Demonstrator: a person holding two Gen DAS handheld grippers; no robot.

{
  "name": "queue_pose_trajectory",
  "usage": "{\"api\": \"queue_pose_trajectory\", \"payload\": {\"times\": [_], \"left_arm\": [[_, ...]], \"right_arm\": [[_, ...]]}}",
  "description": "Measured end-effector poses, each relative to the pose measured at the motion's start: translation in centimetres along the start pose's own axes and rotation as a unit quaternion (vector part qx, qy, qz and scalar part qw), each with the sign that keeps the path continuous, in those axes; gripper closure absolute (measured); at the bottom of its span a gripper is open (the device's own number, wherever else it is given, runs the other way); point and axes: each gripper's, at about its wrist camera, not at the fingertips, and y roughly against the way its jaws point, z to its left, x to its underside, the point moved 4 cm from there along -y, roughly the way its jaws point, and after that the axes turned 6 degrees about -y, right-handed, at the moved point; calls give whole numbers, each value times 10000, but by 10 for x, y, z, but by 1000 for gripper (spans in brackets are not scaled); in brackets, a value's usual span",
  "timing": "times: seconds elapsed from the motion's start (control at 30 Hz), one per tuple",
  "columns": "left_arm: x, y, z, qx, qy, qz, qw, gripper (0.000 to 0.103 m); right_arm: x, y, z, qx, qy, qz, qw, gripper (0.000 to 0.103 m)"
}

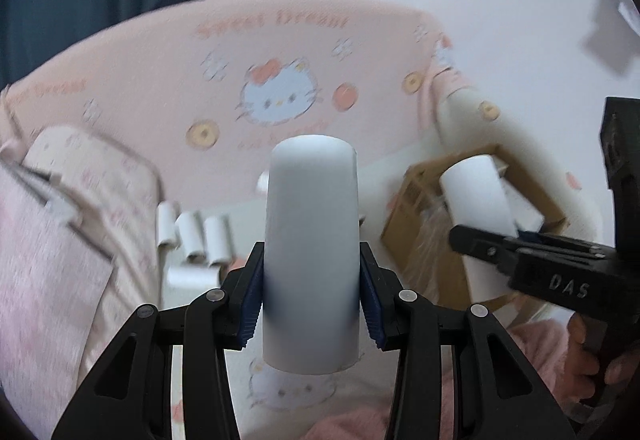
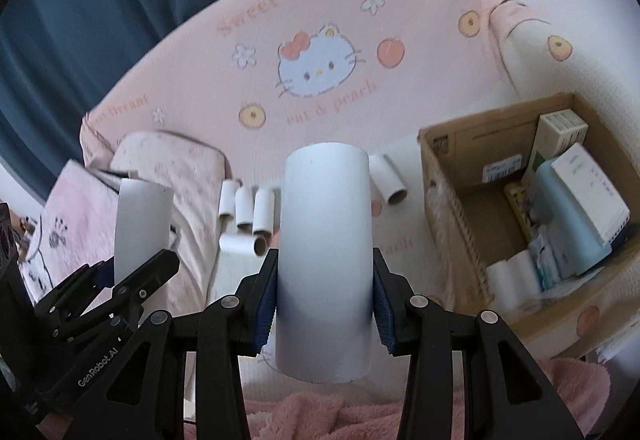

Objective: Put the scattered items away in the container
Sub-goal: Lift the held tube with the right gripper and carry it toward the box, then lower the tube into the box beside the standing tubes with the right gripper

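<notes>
two white tubes are held upright above the bed, one clamped between the blue pads of the left gripper (image 1: 311,296) and one likewise in the right gripper (image 2: 324,300). four smaller tubes (image 2: 247,217) lie on the pink sheet (image 2: 320,19) near the headboard, and the cardboard box (image 2: 448,175) sits to the right, already holding cartons and rolls.

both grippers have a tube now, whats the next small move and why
Probably carry the right gripper with its white tube over the open cardboard box to its right. The pads already clamp the tube, and the box has bare floor showing.
</notes>
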Motion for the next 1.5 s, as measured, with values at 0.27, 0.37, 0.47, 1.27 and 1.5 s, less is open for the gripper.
{"api": "queue_pose_trajectory", "payload": {"times": [0.27,0.37,0.47,1.27,1.5], "left_arm": [[-38,-16,-42,562,-388,-258,9973,56],[-50,-29,-60,880,-558,-249,9942,56],[-63,-41,-74,1112,-670,-300,9911,56],[-98,-145,-137,2577,-679,179,9637,56],[-84,-183,-138,2701,-777,571,9580,56]], "right_arm": [[-25,16,-11,222,-10,-286,9993,63],[-35,21,-31,337,-253,-377,9984,63],[-44,27,-50,356,-532,-394,9972,64],[-90,14,-138,1136,-654,-235,9911,63],[-86,-32,-155,1277,-373,311,9906,63]]}}
